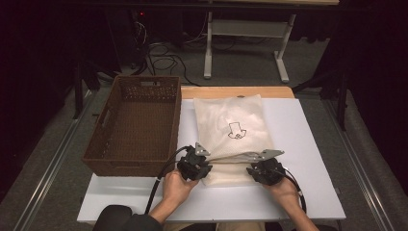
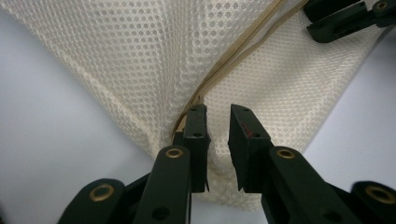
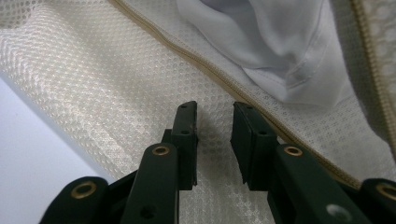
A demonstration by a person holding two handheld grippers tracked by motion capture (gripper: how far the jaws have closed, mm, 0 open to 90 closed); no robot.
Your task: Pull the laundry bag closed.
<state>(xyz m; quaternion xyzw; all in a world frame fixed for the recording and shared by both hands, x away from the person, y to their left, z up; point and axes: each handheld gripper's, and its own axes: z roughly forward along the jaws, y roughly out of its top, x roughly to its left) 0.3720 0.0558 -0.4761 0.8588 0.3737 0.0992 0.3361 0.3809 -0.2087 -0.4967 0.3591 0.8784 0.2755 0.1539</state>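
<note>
Beside the mesh laundry bag, touching its left edge, a brown wicker basket stands on the worktop. Lengthwise the bag runs away from the person, open zipper end nearest. Left gripper and right gripper each pinch mesh at that end between narrowly parted jaws; a white garment lies inside.

Cream mesh bag — flat, unzipped

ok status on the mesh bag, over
Left gripper and right gripper both at the mesh bag near edge, mesh between the jaws. Zip open, white cloth inside. Basket alongside, nothing blocking.
</note>
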